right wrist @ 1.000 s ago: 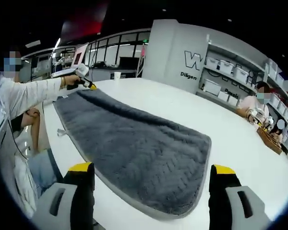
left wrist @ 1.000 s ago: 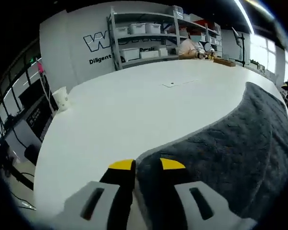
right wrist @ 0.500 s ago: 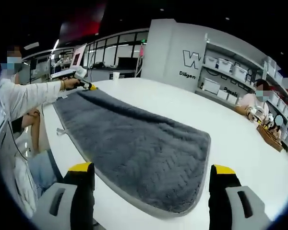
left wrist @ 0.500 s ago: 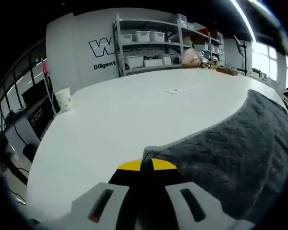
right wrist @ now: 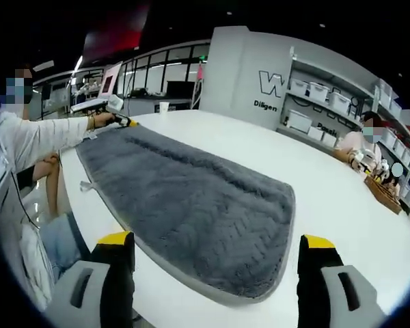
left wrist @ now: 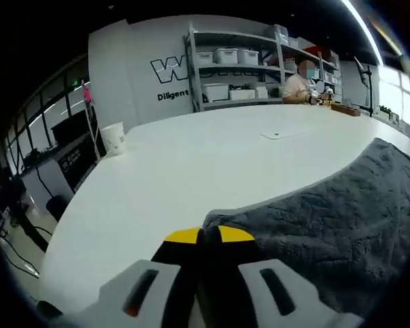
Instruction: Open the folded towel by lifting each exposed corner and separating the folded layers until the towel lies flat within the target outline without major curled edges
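- Dark grey plush towel [right wrist: 191, 205] with a paler stitched border: spread lengthwise on the large white desk [left wrist: 191, 164], its near end rounded.
- Left gripper [left wrist: 209, 236]: yellow-tipped jaws pressed together, pinching the towel's corner at the desk surface; in the right gripper view it [right wrist: 126, 122] sits at the towel's far end, held by a white-sleeved arm [right wrist: 48, 137].
- Right gripper [right wrist: 215, 256]: jaws spread wide, nothing between them, positioned before the towel's near end.
- Background: white paper cup [left wrist: 113, 138] near the desk's far edge; grey shelving with white bins [left wrist: 236, 68]; a seated person [right wrist: 359, 147].
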Demonstrator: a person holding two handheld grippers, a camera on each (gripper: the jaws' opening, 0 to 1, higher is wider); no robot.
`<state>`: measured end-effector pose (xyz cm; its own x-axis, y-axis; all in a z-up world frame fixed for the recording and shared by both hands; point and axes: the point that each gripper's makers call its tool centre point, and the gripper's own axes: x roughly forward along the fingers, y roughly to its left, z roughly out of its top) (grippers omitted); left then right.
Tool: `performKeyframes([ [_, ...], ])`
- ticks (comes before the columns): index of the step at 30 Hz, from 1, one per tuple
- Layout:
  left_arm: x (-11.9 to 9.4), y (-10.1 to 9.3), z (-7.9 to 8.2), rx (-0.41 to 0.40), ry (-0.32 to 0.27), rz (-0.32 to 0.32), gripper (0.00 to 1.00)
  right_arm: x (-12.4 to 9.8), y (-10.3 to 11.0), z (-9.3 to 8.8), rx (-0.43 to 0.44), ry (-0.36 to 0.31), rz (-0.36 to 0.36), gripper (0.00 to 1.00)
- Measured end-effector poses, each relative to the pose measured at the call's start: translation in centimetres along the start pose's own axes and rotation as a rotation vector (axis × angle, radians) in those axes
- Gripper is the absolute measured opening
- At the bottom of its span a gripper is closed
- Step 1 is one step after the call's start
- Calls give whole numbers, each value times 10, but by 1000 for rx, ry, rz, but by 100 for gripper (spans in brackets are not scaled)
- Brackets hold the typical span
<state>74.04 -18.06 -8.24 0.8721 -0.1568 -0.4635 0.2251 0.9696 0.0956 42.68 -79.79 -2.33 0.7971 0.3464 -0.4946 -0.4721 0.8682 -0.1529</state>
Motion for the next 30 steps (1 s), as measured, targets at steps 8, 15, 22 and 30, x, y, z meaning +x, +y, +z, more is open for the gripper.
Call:
performKeyframes([
  [8, -42, -20, -7, -221, 21, -108, 68, -11, 6, -2, 14, -26, -5, 100],
  [15, -116, -78, -30, -197, 48, -288, 99, -26, 15, -8, 19, -43, -2, 100],
  [22, -208, -142, -50, -124, 2, -403, 99, -42, 24, -18, 35, -45, 2, 100],
  [30, -282, -172, -83, -113, 13, -426, 99, -59, 36, -33, 42, -20, 10, 100],
])
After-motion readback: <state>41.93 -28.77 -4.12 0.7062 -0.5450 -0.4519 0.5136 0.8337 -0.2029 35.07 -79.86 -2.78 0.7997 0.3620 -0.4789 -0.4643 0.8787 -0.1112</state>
